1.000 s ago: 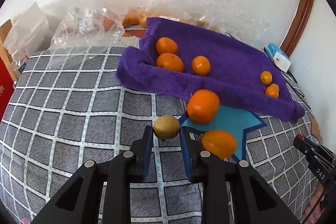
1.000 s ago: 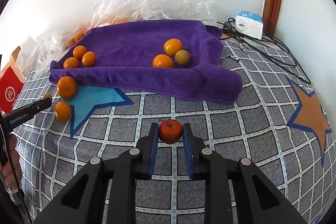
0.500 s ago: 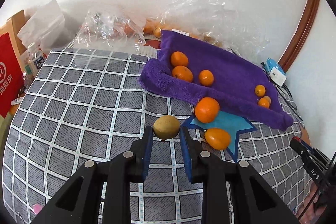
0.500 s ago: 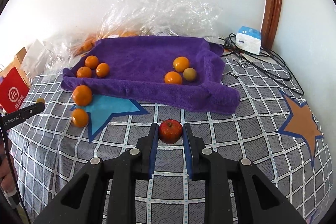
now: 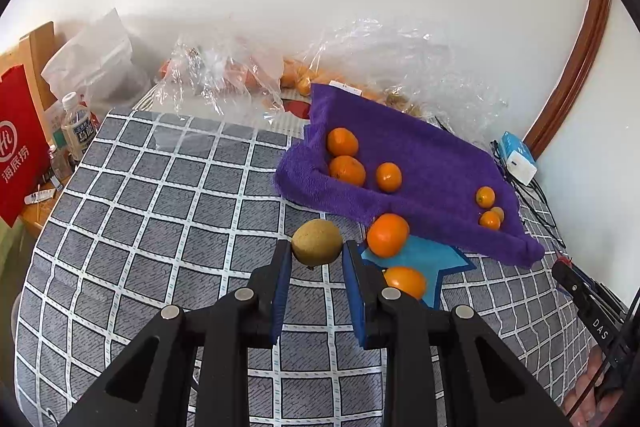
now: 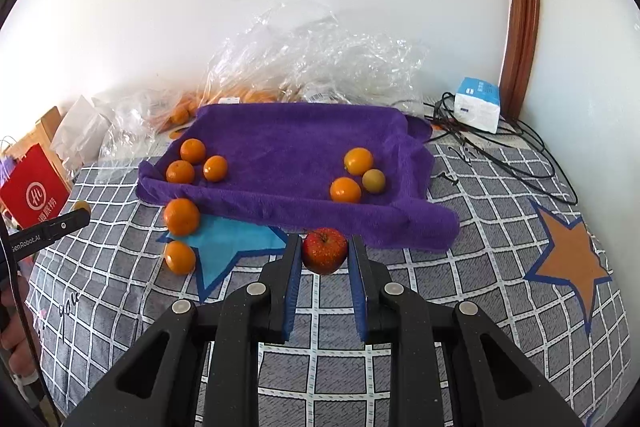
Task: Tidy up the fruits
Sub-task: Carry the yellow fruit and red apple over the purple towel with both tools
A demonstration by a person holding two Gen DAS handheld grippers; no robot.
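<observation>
L wrist: left gripper [image 5: 317, 255] pinching yellow-green fruit [image 5: 317, 241], held above grid cloth [image 5: 160, 227]. Purple towel [image 5: 432, 163] w/ oranges sits beyond, to the right.
R wrist: right gripper [image 6: 324, 255] pinching red apple [image 6: 324, 250] just in front of towel's near edge; 2 oranges [image 6: 181, 215] on blue star [image 6: 232, 247].

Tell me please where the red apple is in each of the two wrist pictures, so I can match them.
Left wrist view: the red apple is not in it; only the tip of the right gripper shows at the right edge.
Right wrist view: the red apple sits low in the centre, clamped between the right gripper's jaws.
Shared landmark: the purple towel.
</observation>
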